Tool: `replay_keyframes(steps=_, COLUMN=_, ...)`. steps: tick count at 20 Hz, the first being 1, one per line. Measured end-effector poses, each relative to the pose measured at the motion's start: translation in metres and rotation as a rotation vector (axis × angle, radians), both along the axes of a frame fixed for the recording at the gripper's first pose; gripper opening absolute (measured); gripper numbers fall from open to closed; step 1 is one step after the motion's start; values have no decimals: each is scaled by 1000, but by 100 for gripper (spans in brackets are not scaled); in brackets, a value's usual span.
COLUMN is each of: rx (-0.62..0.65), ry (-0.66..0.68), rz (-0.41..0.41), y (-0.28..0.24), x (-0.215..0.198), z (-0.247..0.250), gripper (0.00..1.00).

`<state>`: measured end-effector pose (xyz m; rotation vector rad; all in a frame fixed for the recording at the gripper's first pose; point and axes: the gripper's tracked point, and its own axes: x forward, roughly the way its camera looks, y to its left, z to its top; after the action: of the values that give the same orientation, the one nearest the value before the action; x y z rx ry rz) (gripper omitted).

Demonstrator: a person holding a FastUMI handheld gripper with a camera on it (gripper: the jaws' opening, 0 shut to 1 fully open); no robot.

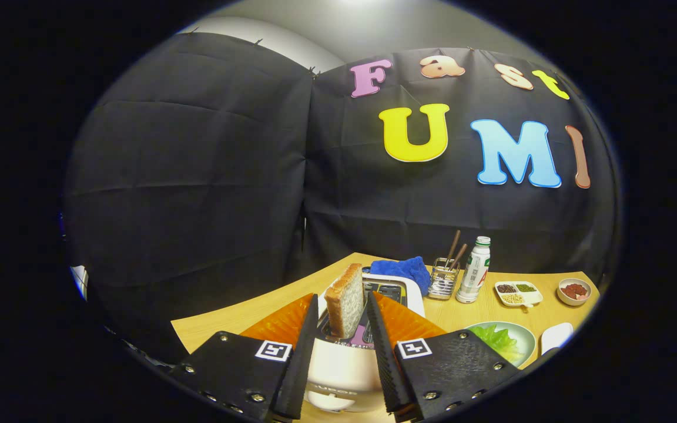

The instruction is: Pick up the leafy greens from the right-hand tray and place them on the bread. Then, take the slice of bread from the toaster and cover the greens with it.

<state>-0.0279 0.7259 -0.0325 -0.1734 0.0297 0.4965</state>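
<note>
In the gripper view, the gripper (342,305) has its two fingers spread fairly wide, one on either side of a tan, speckled slice of bread (345,299). The slice stands upright in the slot of a white pop-up toaster (344,364) and lies between the fingertips; a gap shows on each side, so neither finger clearly presses on it.

From the toaster, at about 1 o'clock, lies a crumpled blue cloth (403,270). At 2 o'clock stand a wire mesh holder with brown chopsticks (445,276) and, just beside it, a white plastic bottle with a green cap (473,270). Further toward 3 o'clock sit a small white divided dish of seeds (518,293) and a small round bowl of red powder (574,291).

At about 4 o'clock, near the right finger, a pale green round plate (523,335) holds the leafy greens (498,341). Everything rests on a light wooden table (227,320).
</note>
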Motion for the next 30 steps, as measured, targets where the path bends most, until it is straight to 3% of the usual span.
replay_keyframes(steps=7, rx=-50, ry=4, rz=-96, y=9, x=24, z=-9, gripper=51)
replay_keyframes(steps=8, rx=-57, ry=17, rz=-103, y=9, x=26, z=-12, gripper=37)
replay_keyframes(steps=10, rx=-45, ry=30, rz=-105, y=12, x=28, z=-14, gripper=17)
replay_keyframes(steps=12, rx=-14, ry=58, rz=-105, y=13, x=24, z=-7, gripper=9)
replay_keyframes(steps=15, rx=26, ry=83, rz=-82, y=11, x=29, z=-6, gripper=8)
replay_keyframes(steps=30, rx=96, ry=-49, rz=-28, y=-23, x=17, z=105, gripper=8)
